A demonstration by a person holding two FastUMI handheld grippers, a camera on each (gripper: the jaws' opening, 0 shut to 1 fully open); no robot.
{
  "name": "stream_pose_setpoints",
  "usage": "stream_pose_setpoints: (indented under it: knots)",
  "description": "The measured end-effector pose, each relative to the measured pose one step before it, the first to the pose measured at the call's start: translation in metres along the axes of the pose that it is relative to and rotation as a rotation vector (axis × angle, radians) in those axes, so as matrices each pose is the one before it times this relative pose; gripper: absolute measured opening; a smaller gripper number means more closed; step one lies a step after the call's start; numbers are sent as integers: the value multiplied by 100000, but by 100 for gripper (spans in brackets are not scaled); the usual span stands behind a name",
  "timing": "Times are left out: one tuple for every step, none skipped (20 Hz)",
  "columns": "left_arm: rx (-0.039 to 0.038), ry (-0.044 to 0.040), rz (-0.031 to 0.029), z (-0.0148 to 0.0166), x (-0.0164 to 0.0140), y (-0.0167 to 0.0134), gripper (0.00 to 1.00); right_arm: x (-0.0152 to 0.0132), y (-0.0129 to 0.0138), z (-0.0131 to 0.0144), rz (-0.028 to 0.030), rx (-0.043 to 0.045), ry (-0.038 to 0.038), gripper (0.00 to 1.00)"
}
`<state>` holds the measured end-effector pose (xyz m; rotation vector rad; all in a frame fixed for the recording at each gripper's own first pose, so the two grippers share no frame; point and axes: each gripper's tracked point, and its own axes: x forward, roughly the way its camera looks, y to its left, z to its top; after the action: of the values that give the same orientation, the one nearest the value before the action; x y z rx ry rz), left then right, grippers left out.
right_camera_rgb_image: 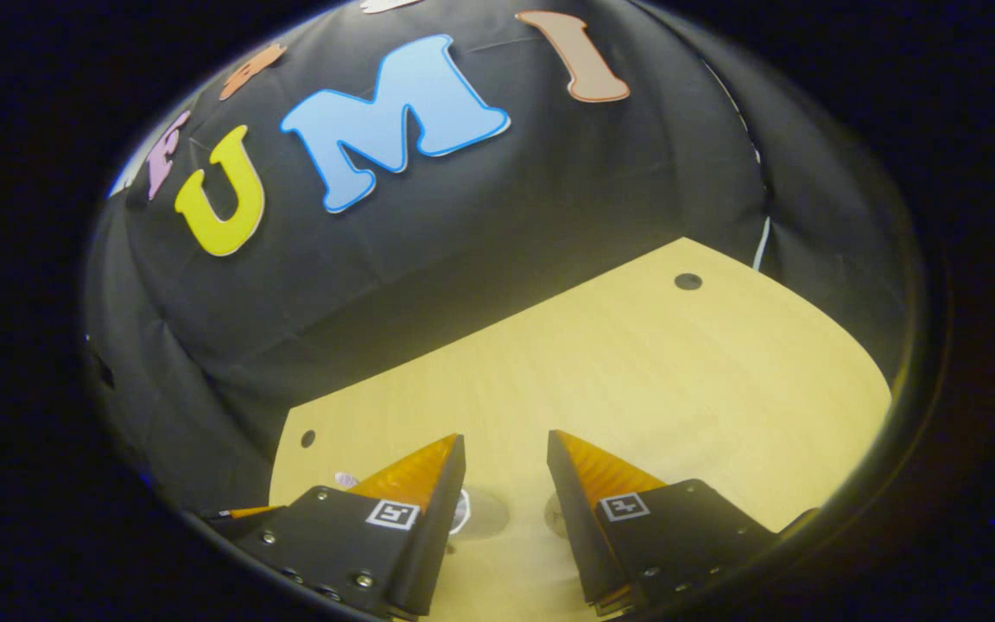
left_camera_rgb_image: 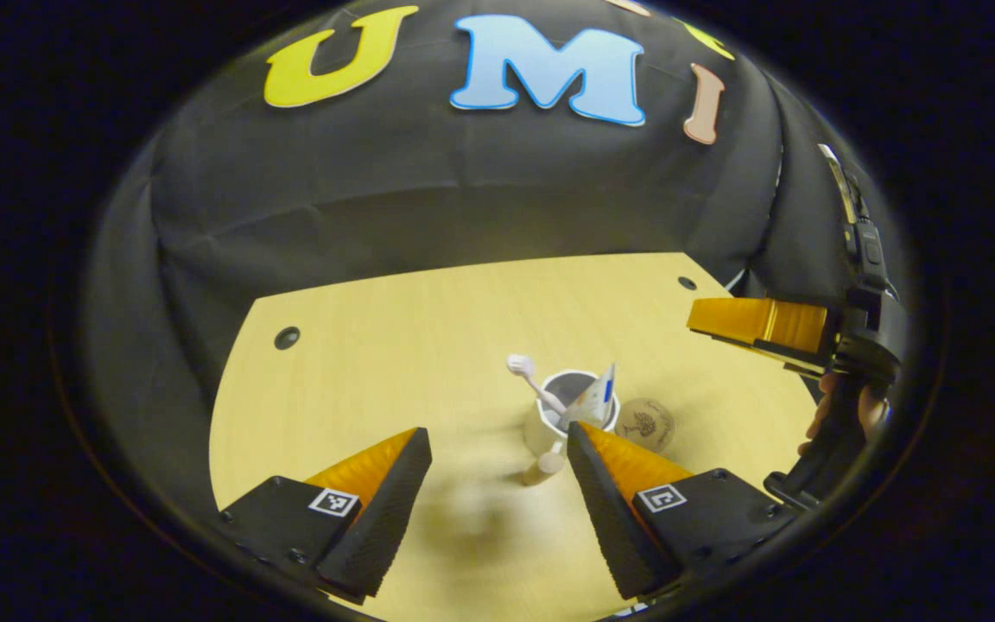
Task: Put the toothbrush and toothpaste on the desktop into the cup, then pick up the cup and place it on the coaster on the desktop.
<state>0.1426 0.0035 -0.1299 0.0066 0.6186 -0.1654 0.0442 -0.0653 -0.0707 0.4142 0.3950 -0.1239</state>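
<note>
In the left gripper view, a white cup (left_camera_rgb_image: 549,429) with a dark inside stands upright on the wooden desktop (left_camera_rgb_image: 394,363). A white toothbrush (left_camera_rgb_image: 525,371) leans out of it to the left. The toothpaste tube (left_camera_rgb_image: 597,399) sticks up from its right side. A round brown coaster (left_camera_rgb_image: 646,423) lies flat just right of the cup. My left gripper (left_camera_rgb_image: 497,432) is open, short of the cup, with its right fingertip in front of the cup's near side. My right gripper (left_camera_rgb_image: 757,324) hovers above and right of the coaster. In its own view the right gripper (right_camera_rgb_image: 506,437) is open over bare desk.
A hand (left_camera_rgb_image: 843,410) holds the right gripper at the desk's right edge. The desktop has small round holes at its far left (left_camera_rgb_image: 287,338) and far right (left_camera_rgb_image: 687,282) corners. Black cloth walls close the back and sides. A small white piece (right_camera_rgb_image: 461,511) peeks out beside the right gripper's left finger.
</note>
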Motion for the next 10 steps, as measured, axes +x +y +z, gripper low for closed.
stream_pose_setpoints:
  knots:
    - [1711, 2776, -1546, -359, -117, -235, 100, -160, -961, -25, -1722, 1656, 57, 61]
    - [2249, 2820, -1354, -281, -48, -204, 100, -217, -958, 26, -1424, 1917, -18, 61]
    - [2544, 2790, -828, -351, -7, -3, 100, -236, -831, -35, -1773, 1901, -101, 61]
    - [2285, 2952, -1103, -380, 137, -7, 100, -236, -1076, 140, -1784, 1705, -386, 61]
    - [2103, 2850, -988, -305, -13, -27, 100, -155, -950, 43, -1828, 1510, -302, 61]
    - [2220, 3053, -1010, -362, -164, -228, 100, -161, -967, 86, -1709, 1449, -78, 61]
    - [2160, 3735, -910, -561, -100, 50, 100, -211, -920, 113, -1632, 1458, -145, 61]
    - [2054, 3944, -391, -473, -518, 37, 100, -205, -990, 101, -1754, 1370, -186, 61]
    - [1948, 3440, -460, -405, -168, 1, 100, -190, -938, 136, -1587, 1374, -205, 61]
    - [1650, 3205, -694, -388, -150, -53, 100, -176, -990, 167, -1793, 1386, -409, 61]
